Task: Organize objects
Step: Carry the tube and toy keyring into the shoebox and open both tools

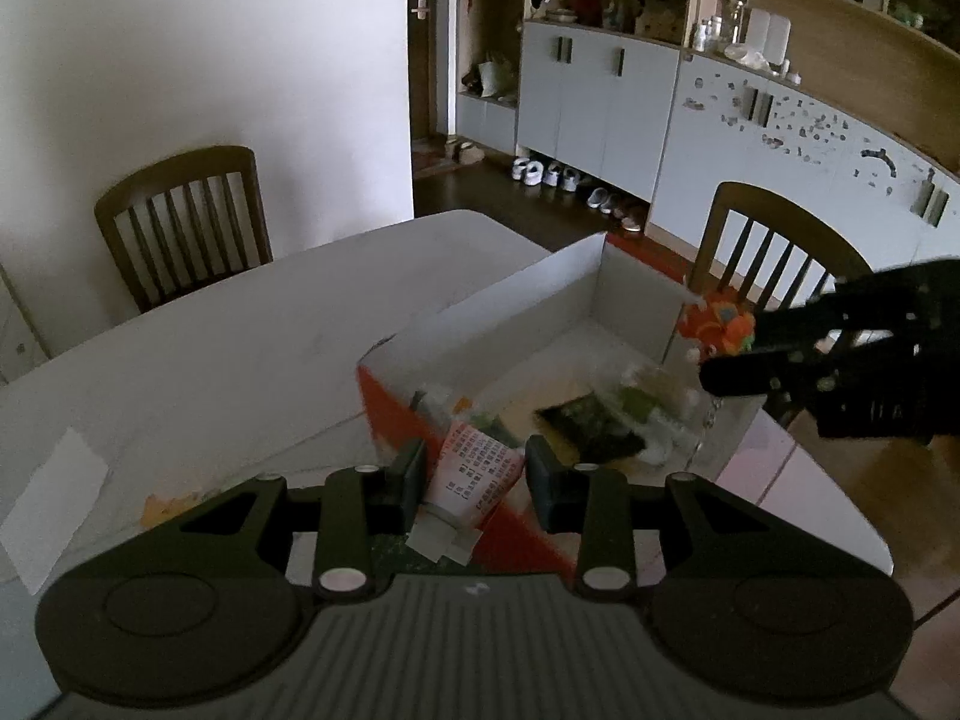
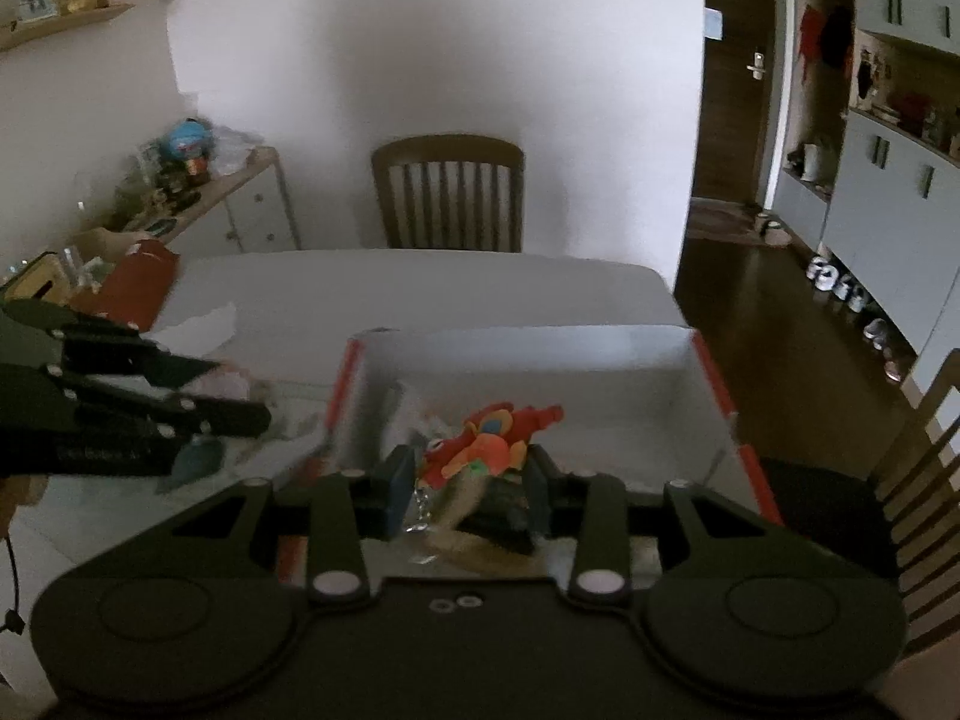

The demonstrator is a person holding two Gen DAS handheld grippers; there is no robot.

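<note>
My left gripper (image 1: 474,474) is shut on a white tube with red print (image 1: 480,462), held just over the near corner of an open cardboard box (image 1: 540,294) that is red outside and white inside. In the right wrist view my right gripper (image 2: 471,480) is shut on an orange and red toy (image 2: 489,438) with a small chain under it, above the box (image 2: 528,348). From the left wrist, the right gripper (image 1: 732,351) with the toy (image 1: 717,324) hangs over the box's right wall. The left gripper (image 2: 243,393) shows at the left of the box.
A dark packet (image 1: 594,426) and clear plastic bags lie in the box. White paper (image 1: 54,510) lies on the pale table (image 1: 240,330). Wooden chairs (image 1: 186,216) (image 1: 774,246) stand at the far and right sides. A red bag (image 2: 135,288) sits at the table's left.
</note>
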